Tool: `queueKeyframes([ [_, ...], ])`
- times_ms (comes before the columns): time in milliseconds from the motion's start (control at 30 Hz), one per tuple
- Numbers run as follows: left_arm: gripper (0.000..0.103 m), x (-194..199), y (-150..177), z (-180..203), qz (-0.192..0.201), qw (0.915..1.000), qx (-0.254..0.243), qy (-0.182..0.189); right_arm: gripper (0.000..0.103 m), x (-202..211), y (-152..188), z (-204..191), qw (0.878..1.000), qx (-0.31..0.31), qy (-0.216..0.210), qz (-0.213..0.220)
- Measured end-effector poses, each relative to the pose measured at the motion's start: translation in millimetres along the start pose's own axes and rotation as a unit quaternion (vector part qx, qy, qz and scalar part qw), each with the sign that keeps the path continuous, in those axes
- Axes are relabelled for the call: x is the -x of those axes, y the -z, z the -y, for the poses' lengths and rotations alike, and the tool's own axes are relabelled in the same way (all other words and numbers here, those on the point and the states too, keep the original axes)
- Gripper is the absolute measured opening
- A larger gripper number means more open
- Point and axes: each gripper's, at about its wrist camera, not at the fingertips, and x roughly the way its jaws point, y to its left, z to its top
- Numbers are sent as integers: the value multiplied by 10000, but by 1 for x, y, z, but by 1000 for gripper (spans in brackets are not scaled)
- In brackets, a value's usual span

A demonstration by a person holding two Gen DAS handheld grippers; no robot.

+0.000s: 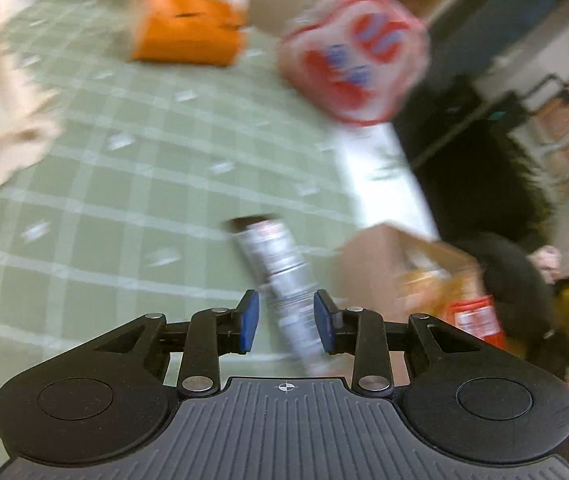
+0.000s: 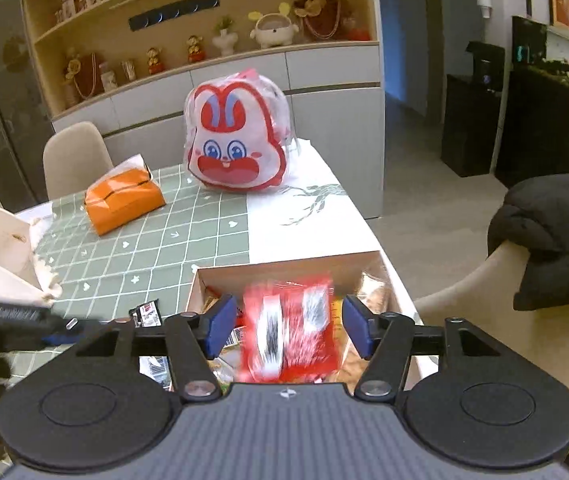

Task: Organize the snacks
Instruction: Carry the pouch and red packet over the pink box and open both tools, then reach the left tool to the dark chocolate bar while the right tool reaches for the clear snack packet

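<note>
- The left claw (image 1: 286, 322) stood open around a silver snack stick (image 1: 280, 280) lying on the worktop (image 1: 124, 184).
- The right claw (image 2: 286, 326) gaped; a red packet (image 2: 290, 328) hung blurred between its pads, above the cardboard box (image 2: 284, 266).

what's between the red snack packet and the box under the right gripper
Nothing visible. The red snack packet sits between the open right gripper, its pads clear of it, directly above the open cardboard box, with only other snacks below.
</note>
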Motion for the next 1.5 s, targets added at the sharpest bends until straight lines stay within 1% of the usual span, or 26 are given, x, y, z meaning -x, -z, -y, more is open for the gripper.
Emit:
queueKeyframes([
  [67,33,4,10,-17,-159,9996,90,-195,59,-9,2,-10,9999,115,-69,-92],
  [167,30,9,19,-32,-260,9993,2,-269,59,-19,3,-34,9985,305,-364,-267],
  [267,30,18,30,-42,-297,9988,-79,-379,59,-33,8,-76,9935,853,-633,-404],
  [333,30,26,37,-47,-326,9983,-83,-474,59,-46,13,-109,9875,1314,-723,-490],
  [400,30,31,44,-50,-358,9975,-174,-582,57,-69,16,-142,9802,1716,-733,-670],
  [433,30,33,47,-51,-381,9971,-249,-609,49,-83,17,-156,9768,1857,-702,-801],
  [467,30,33,50,-51,-404,9968,-298,-628,43,-97,17,-167,9746,1947,-623,-916],
  [500,30,35,53,-52,-426,9964,-319,-656,41,-112,18,-176,9724,2053,-474,-1000],
  [533,30,36,55,-54,-444,9961,-311,-691,33,-123,21,-182,9700,2207,-265,-980],
  [567,30,38,57,-56,-460,9958,-288,-741,27,-136,25,-191,9628,2559,163,-854],
  [633,29,42,61,-61,-464,9955,-229,-790,26,-154,34,-203,9417,3202,742,-718],
  [700,29,46,62,-65,-451,9958,-154,-786,21,-165,36,-208,9337,3345,772,-1015],
  [767,29,49,62,-69,-425,9959,-66,-791,21,-165,40,-214,9241,3557,885,-1083],
  [833,29,52,62,-71,-424,9959,-12,-793,20,-162,42,-214,9210,3617,895,-1137],
  [900,29,53,62,-72,-428,9960,22,-783,20,-155,45,-212,9264,3460,771,-1271],
  [967,29,53,61,-73,-446,9960,69,-767,20,-143,50,-204,9368,3154,497,-1431],
  [1033,29,51,60,-73,-469,9961,118,-734,20,-127,59,-200,9429,2974,240,-1479],
  [1133,29,48,58,-69,-503,9966,141,-641,20,-94,78,-190,9523,2538,-469,-1629],
  [1233,29,42,56,-61,-564,9969,66,-550,20,-67,93,-175,9560,1947,-1244,-1805],
  [1300,29,37,55,-54,-598,9970,-8,-486,21,-49,98,-161,9617,1619,-1422,-1691],
  [1333,29,34,54,-51,-616,9970,-51,-457,24,-38,101,-153,9665,1474,-1400,-1565],
  [1367,29,31,53,-47,-632,9970,-109,-432,34,-29,103,-146,9708,1337,-1349,-1463],
  [1400,29,29,52,-43,-636,9969,-186,-420,41,-21,106,-138,9749,1190,-1296,-1362],
  [1433,29,25,50,-37,-627,9965,-329,-434,54,-14,109,-131,9781,1092,-1238,-1268],
  [1467,30,22,49,-31,-624,9956,-489,-494,59,-8,113,-127,9803,1074,-1158,-1188],
  [1500,30,19,48,-26,-617,9943,-633,-598,59,-3,117,-124,9818,1106,-1048,-1131],
])
